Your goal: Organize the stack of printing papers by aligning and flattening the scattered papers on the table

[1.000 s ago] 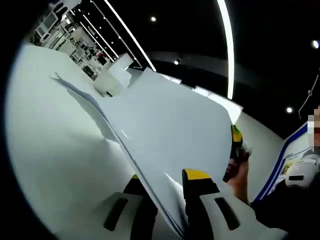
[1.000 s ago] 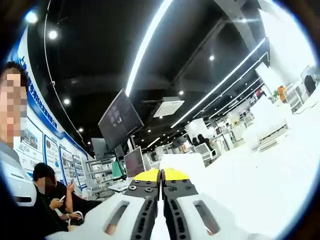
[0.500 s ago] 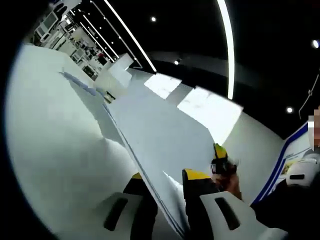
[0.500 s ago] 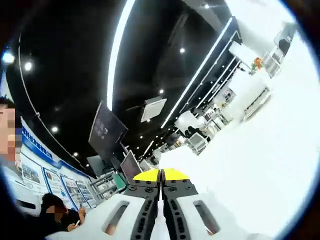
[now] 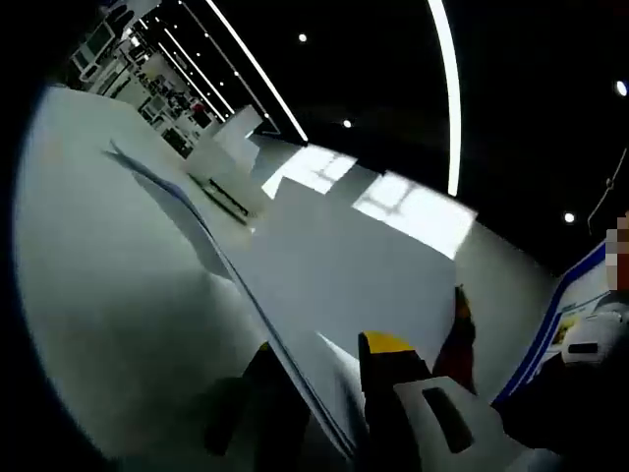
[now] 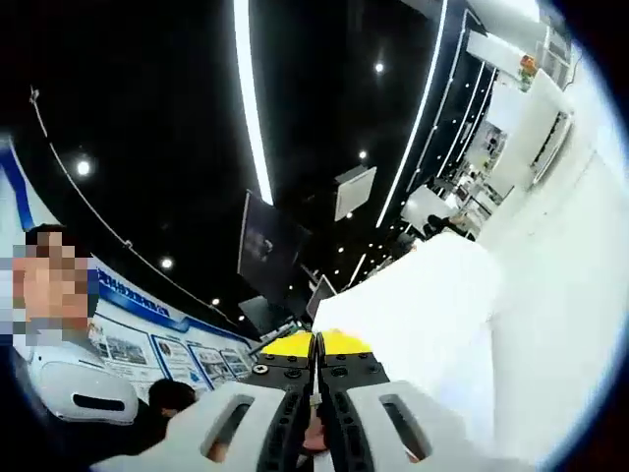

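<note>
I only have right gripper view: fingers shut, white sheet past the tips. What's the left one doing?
Observer: The left gripper straddles the papers; their edge runs between its fingers.
Operator: Where's mine relative to it?
Observer: The right gripper is at the papers' opposite side, a bit farther along.
Operator: Stack flush?
Observer: Seemingly not. The sheet edges look split at the far corner, above the table.

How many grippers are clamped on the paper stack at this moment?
2. The left gripper pinches the paper stack at its near edge; the right gripper is shut on the stack's opposite edge, also showing at the right of the left gripper view.
</note>
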`<action>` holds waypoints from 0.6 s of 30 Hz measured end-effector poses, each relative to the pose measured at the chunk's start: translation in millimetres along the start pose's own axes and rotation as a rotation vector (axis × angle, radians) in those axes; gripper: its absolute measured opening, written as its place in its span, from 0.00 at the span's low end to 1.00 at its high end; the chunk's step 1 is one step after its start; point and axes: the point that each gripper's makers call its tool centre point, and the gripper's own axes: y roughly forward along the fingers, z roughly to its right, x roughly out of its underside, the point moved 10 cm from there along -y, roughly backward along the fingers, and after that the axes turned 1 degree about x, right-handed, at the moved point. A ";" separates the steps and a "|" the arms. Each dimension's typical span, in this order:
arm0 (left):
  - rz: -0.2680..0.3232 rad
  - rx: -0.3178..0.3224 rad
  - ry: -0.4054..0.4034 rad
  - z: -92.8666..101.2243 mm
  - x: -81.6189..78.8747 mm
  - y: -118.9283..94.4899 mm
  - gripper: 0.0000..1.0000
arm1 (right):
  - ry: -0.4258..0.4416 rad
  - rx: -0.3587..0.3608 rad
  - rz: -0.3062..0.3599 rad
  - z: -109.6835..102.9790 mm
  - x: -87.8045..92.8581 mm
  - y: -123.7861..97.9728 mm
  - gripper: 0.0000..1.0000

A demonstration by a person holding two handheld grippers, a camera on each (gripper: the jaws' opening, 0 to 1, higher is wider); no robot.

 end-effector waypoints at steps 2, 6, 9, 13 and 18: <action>0.000 0.000 0.000 0.0 0.1 -0.1 0.22 | -0.004 -0.035 -0.038 -5.0 4.4 2.7 0.00; 0.000 0.001 0.000 0.0 0.1 -0.2 0.22 | -0.019 -0.102 -0.095 -14.2 11.5 8.0 0.00; -0.001 0.001 0.002 1.0 0.7 -0.1 0.22 | -0.009 -0.171 -0.120 -23.4 16.0 11.3 0.00; -0.001 0.000 0.004 2.5 1.3 0.3 0.22 | -0.003 -0.259 -0.143 -36.9 21.0 13.8 0.00; -0.001 -0.001 0.004 3.5 1.7 0.7 0.22 | -0.011 -0.298 -0.142 -37.5 15.5 8.8 0.00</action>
